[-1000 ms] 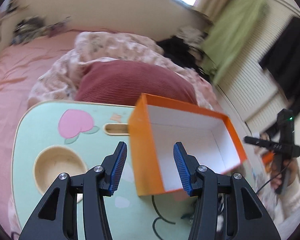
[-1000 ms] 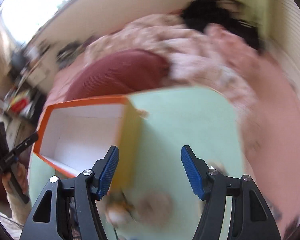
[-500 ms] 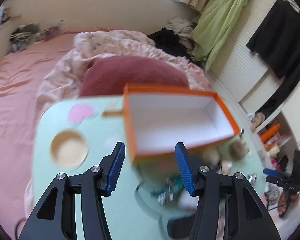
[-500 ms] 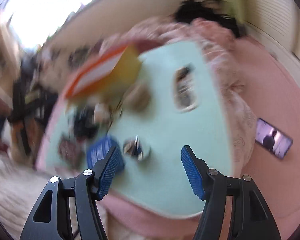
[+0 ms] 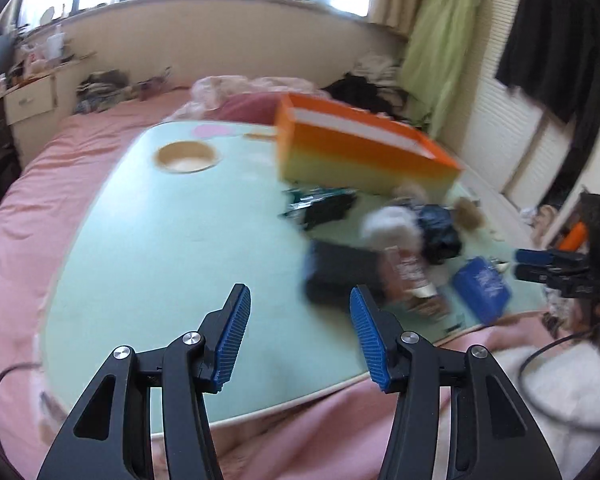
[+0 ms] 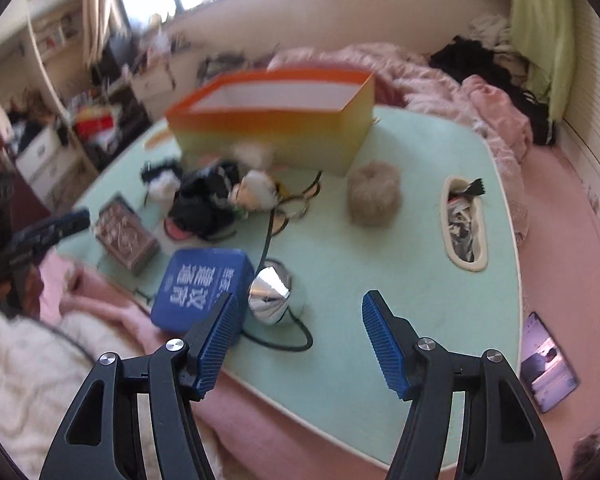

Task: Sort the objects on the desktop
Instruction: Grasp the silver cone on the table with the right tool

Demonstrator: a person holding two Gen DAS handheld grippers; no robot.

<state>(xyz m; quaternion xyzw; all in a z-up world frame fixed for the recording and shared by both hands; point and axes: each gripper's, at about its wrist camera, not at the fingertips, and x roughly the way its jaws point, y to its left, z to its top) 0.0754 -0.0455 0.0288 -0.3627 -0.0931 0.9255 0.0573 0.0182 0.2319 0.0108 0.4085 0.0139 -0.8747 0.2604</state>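
Observation:
An orange box [image 5: 364, 152] [image 6: 276, 128] with a white inside stands at the far side of a mint green lap table [image 5: 172, 240] [image 6: 400, 264]. In front of it lie a blue packet [image 6: 202, 286] [image 5: 482, 288], a silver cone-shaped object [image 6: 274, 292], a brown patterned box [image 6: 126, 236], a beige fluffy ball [image 6: 374, 198], a black and white plush heap [image 6: 220, 196] and a dark flat case [image 5: 340, 276]. My left gripper [image 5: 298, 336] hangs open over the table's near edge, nothing between its jaws. My right gripper [image 6: 298, 340] is open above the near edge, beside the blue packet.
The table rests on a pink bed [image 5: 28, 184]. A round cup recess [image 5: 186, 156] and an oval slot holding small items [image 6: 464, 224] are set in the table top. A phone [image 6: 548, 364] lies on the bedding at right. Black cable [image 6: 288, 340] runs near the silver object.
Both grippers pulled back from the orange box to the table's near edge; the box, earlier close between the left jaws, now stands far off. The clutter has come into view.

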